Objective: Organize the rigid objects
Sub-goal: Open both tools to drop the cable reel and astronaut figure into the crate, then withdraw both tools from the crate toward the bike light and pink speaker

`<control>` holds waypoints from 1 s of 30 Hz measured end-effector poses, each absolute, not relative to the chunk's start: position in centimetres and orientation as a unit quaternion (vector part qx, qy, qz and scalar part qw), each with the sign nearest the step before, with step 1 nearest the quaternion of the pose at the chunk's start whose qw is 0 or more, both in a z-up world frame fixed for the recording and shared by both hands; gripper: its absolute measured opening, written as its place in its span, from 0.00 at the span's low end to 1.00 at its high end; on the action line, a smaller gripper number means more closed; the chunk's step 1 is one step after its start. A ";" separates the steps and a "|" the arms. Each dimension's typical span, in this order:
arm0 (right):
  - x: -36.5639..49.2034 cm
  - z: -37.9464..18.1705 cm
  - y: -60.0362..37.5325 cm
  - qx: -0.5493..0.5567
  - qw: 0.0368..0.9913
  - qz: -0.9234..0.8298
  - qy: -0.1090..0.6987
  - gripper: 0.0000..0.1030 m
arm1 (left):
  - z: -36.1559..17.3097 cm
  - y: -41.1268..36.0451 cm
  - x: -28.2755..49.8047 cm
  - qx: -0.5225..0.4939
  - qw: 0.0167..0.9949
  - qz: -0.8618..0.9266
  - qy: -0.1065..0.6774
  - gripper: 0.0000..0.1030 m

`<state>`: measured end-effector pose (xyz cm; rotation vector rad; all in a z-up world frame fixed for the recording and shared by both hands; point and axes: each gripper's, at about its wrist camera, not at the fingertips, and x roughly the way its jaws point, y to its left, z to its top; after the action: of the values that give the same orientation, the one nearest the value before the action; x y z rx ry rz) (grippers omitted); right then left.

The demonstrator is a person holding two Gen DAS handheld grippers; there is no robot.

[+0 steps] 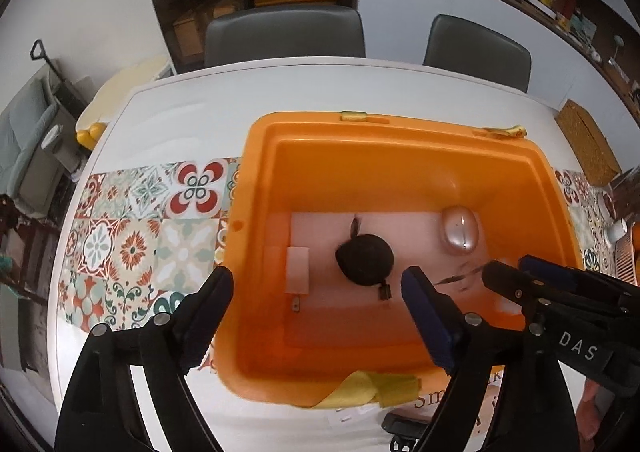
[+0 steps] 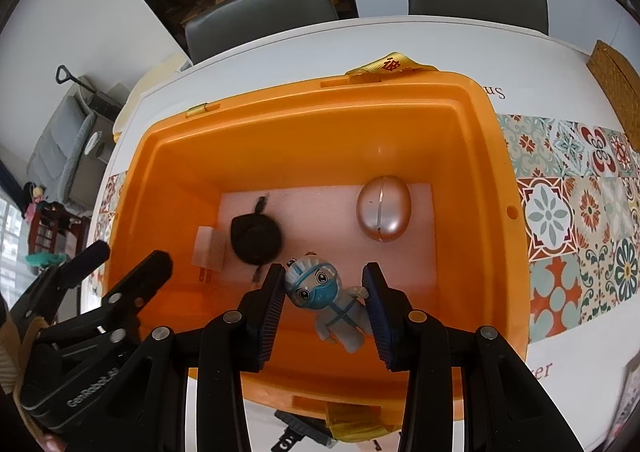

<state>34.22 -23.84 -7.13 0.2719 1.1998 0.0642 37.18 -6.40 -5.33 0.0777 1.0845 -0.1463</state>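
Three things already lie in the orange bin (image 2: pixel 496 156): charger (image 2: pixel 208 248), black pouch (image 2: pixel 256 238), silver egg-shaped case (image 2: pixel 384 208). Right gripper (image 2: pixel 324 292) clamps the medic figurine (image 2: pixel 324 296) at six o'clock inside the bin, unreleased; left gripper (image 1: pixel 316 292) jaws gape empty.

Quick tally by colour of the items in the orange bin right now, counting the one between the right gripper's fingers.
White: 2 – charger plug, masked figurine between the right gripper's fingers
Black: 1 – round pouch
Pink-silver: 1 – egg-shaped case
Total: 4 in the orange bin
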 end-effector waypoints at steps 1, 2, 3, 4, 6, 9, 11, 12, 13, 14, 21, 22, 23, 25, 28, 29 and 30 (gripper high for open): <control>34.2 -7.0 -23.9 0.128 0.818 0.026 0.561 0.53 | -5.2 -6.1 37.1 0.033 0.854 -0.067 0.515 0.84; 34.1 -7.0 -23.9 0.126 0.819 0.020 0.559 0.63 | -5.2 -5.9 36.9 0.030 0.855 -0.066 0.514 0.84; 34.0 -6.8 -23.8 0.126 0.823 0.016 0.554 0.65 | -5.1 -5.8 36.7 0.028 0.855 -0.066 0.514 0.84; 33.8 -6.6 -23.9 0.125 0.826 0.013 0.550 0.65 | -5.0 -5.6 36.5 0.026 0.855 -0.066 0.513 0.84; 33.6 -6.5 -24.0 0.127 0.826 0.008 0.549 0.65 | -4.7 -5.2 36.0 0.022 0.858 -0.064 0.510 0.84; 32.8 -6.1 -24.2 0.134 0.827 0.012 0.545 0.65 | -4.2 -4.9 35.1 0.019 0.863 -0.062 0.502 0.84; 32.1 -5.8 -24.2 0.133 0.832 0.011 0.538 0.65 | -3.8 -4.8 34.6 0.021 0.865 -0.062 0.497 0.88; 31.8 -5.6 -24.3 0.134 0.834 0.009 0.535 0.65 | -3.6 -4.8 34.2 0.022 0.868 -0.064 0.493 0.89; 31.5 -5.4 -24.3 0.134 0.836 0.009 0.531 0.65 | -3.5 -4.8 33.9 0.022 0.869 -0.065 0.491 0.90; 31.1 -5.0 -24.3 0.134 0.840 0.010 0.526 0.65 | -3.3 -4.8 33.5 0.022 0.870 -0.066 0.488 0.90; 28.0 -2.4 -24.1 0.120 0.866 0.000 0.486 0.65 | -1.9 -5.0 31.1 0.009 0.880 -0.073 0.470 0.91; 27.5 -2.1 -24.1 0.119 0.868 -0.002 0.481 0.65 | -1.7 -5.0 30.8 0.007 0.880 -0.075 0.468 0.91; 27.0 -1.7 -24.1 0.117 0.872 -0.004 0.476 0.66 | -1.6 -5.0 30.4 0.004 0.881 -0.077 0.466 0.91; 26.2 -1.4 -24.2 0.115 0.876 -0.010 0.469 0.67 | -1.3 -5.1 29.6 0.006 0.884 -0.080 0.461 0.91; 24.9 -1.1 -24.4 0.118 0.878 -0.013 0.463 0.69 | -1.0 -5.1 28.4 0.005 0.887 -0.083 0.454 0.92; 24.4 -1.2 -24.5 0.121 0.878 -0.013 0.462 0.69 | -1.0 -5.1 28.2 0.004 0.887 -0.084 0.454 0.93; 24.0 -1.2 -24.6 0.124 0.878 -0.012 0.462 0.69 | -1.1 -5.1 27.9 0.003 0.886 -0.089 0.454 0.93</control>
<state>23.99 -24.62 -1.22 0.2583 0.9642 -0.0246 27.93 -5.14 -1.07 0.0070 0.9446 -0.1840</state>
